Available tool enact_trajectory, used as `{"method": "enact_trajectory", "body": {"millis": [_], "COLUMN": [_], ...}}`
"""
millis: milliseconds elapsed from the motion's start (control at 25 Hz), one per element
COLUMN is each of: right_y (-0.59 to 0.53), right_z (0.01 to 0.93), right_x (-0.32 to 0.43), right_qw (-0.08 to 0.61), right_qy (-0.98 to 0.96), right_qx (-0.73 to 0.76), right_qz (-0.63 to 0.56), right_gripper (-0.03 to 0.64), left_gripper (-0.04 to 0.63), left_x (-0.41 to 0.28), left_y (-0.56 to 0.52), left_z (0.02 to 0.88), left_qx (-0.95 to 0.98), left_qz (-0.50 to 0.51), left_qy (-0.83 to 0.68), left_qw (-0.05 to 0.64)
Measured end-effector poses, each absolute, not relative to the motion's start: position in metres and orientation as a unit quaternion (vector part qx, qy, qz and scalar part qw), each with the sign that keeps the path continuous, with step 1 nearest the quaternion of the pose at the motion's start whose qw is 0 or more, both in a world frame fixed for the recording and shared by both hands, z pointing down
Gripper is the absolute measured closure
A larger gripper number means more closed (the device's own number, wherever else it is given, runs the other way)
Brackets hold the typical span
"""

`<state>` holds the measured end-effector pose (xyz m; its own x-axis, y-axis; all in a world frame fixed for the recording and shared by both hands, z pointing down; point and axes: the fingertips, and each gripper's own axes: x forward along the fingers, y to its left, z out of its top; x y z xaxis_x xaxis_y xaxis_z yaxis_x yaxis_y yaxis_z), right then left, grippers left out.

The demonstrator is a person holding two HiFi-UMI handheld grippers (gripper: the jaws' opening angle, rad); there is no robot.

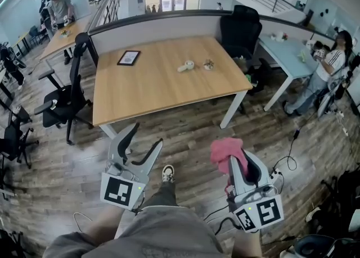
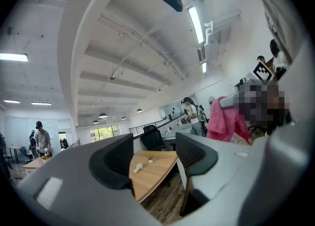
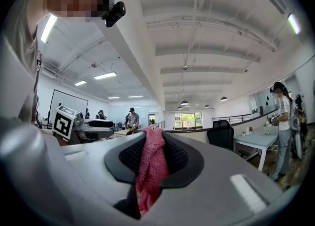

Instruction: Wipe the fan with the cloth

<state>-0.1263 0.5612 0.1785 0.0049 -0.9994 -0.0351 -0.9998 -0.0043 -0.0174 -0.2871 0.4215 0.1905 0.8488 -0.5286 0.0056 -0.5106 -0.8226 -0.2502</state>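
A small white fan (image 1: 186, 66) lies on the wooden table (image 1: 146, 91) ahead of me; the left gripper view shows this fan (image 2: 139, 168) far off between the jaws. My left gripper (image 1: 147, 134) is held over the floor short of the table, open with nothing between its jaws (image 2: 155, 158). My right gripper (image 1: 239, 161) is level with it on the right, shut on a pink cloth (image 1: 225, 150). The cloth (image 3: 150, 163) is bunched between the black pads and sticks out past the tips. Both grippers are well short of the fan.
A black framed picture (image 1: 129, 57) and a small ornament (image 1: 208, 64) also lie on the table. Black office chairs stand at its left (image 1: 64, 102) and far right corner (image 1: 241, 29). People work at a pale table (image 1: 287, 54) on the right. Cables (image 1: 292, 155) run over the wood floor.
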Motion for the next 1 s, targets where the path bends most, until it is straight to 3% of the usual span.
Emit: {"method": "enact_trajectory", "body": {"millis": [440, 1000], "right_y": [0.453, 0.248], "right_z": [0.176, 0.182], "right_x": [-0.071, -0.008], "right_qw": [0.015, 0.003], "right_qy": [0.701, 0.685], "right_qx": [-0.712, -0.728], "right_qz": [-0.012, -0.026], "right_gripper": [0.548, 0.548], "left_gripper": [0.327, 0.327], "left_x": [-0.229, -0.164], "left_y": [0.315, 0.114], "left_z": [0.193, 0.204], "left_qx": [-0.962, -0.964], "left_qz": [-0.05, -0.088], "left_qy": [0.255, 0.218], "left_qw": [0.085, 0.122]}}
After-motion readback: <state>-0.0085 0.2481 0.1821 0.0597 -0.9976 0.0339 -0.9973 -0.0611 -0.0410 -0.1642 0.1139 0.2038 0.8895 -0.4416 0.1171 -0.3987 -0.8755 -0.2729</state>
